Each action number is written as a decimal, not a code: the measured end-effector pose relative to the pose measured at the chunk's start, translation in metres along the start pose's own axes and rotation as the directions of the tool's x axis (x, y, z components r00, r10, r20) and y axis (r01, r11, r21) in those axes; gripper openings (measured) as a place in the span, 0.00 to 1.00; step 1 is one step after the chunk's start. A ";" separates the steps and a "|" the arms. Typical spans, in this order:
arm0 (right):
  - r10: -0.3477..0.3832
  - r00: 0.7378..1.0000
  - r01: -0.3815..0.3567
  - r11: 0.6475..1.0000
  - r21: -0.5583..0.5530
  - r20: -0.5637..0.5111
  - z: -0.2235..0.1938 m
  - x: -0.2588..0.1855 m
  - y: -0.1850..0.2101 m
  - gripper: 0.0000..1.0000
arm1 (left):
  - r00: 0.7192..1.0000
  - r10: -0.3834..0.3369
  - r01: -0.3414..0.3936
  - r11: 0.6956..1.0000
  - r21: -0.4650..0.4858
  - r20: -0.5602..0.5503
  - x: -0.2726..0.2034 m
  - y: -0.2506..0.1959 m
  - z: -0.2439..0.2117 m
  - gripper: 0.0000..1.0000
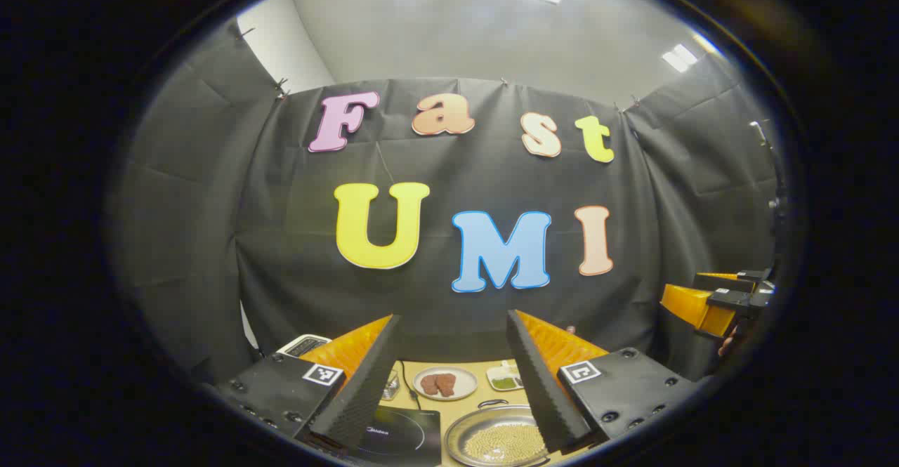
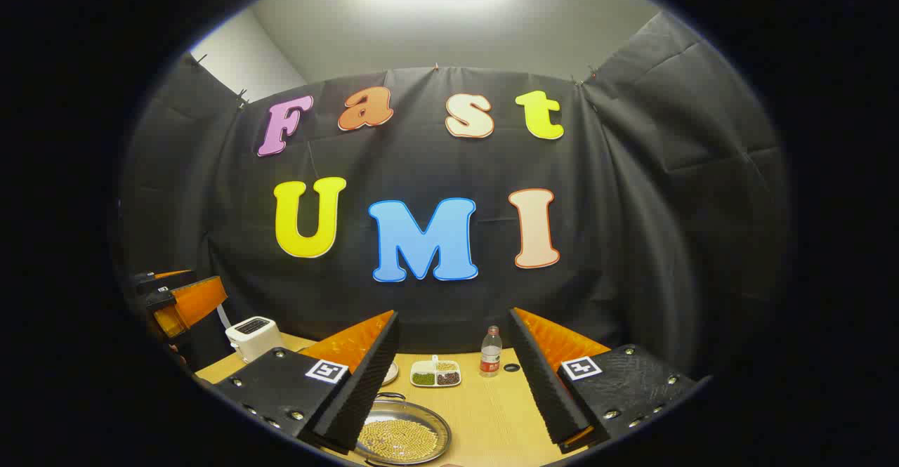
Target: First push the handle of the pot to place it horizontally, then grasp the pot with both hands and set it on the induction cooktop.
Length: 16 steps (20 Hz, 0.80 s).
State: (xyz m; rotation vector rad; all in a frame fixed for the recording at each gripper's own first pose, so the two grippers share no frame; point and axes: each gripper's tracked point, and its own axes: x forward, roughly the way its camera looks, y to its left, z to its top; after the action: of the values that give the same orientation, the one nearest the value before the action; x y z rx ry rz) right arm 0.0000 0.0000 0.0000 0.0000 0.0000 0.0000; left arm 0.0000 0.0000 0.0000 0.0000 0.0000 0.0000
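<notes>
We hold both tools up high over the counter (image 2: 491, 411), nothing touched yet. Our left hand-held gripper (image 1: 453, 376) has its fingers spread wide with nothing between them. Our right hand-held gripper (image 2: 453, 376) is just as wide open and just as empty. In the left gripper view, the right one also shows far off at the right edge.

The pot (image 1: 495, 439) sits low on the counter, a shallow metal pan full of small pale beans. In the left gripper view it lies just right of the cooktop (image 1: 400, 435), beside it, not on it. A thin loop handle (image 1: 493, 403) shows at the pot's far rim; we cannot tell how it stands from here. In the right gripper view the pot (image 2: 404, 435) lies under the left finger.

Around it: a plate (image 1: 444, 383) with two brown patties, a divided dish (image 2: 435, 373) of beans, a bottle (image 2: 490, 351) and a toaster (image 2: 254, 335) farther back.

So we judge we are at the very start: the handle push is not yet done. Next move calls for one gripper to come down to the far rim and nudge that handle flat. Then both take opposite sides of the rim and carry the pot left onto the cooktop. Keep it level, or the beans may spill.
</notes>
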 end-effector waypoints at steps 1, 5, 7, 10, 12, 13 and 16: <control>0.000 1.000 0.000 1.000 0.001 -0.001 0.000 0.002 0.000 0.95 | 1.000 0.000 0.000 1.000 0.001 -0.001 0.000 0.000 0.000 0.97; 0.001 1.000 -0.001 1.000 0.001 -0.016 -0.004 0.007 -0.001 0.95 | 1.000 0.001 -0.001 1.000 -0.007 -0.008 0.002 0.001 -0.005 0.98; 0.001 1.000 -0.001 1.000 0.003 -0.024 -0.006 0.007 0.000 0.95 | 1.000 0.002 -0.002 1.000 -0.008 -0.015 0.003 0.003 -0.007 0.97; 0.001 0.999 -0.001 1.000 0.000 -0.036 -0.010 0.008 0.001 0.95 | 1.000 -0.003 0.003 1.000 -0.011 -0.025 0.005 0.003 -0.009 0.97; 0.001 0.999 -0.001 1.000 -0.002 -0.046 -0.013 0.008 0.001 0.95 | 1.000 -0.005 0.005 1.000 -0.011 -0.028 0.007 0.003 -0.009 0.95; 0.001 0.999 -0.001 1.000 -0.004 -0.052 -0.014 0.008 0.002 0.95 | 1.000 -0.006 0.006 1.000 -0.009 -0.028 0.007 0.004 -0.009 0.99; 0.000 0.998 0.000 1.000 -0.001 -0.060 -0.016 0.008 0.003 0.95 | 0.999 -0.008 0.008 1.000 0.000 -0.031 0.007 0.006 -0.010 0.98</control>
State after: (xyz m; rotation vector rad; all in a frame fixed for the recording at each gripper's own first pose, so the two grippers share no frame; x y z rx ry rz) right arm 0.0077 0.0029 -0.0165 -0.0011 0.0597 0.0000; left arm 0.0068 0.0060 -0.0104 -0.0002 0.0310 -0.0082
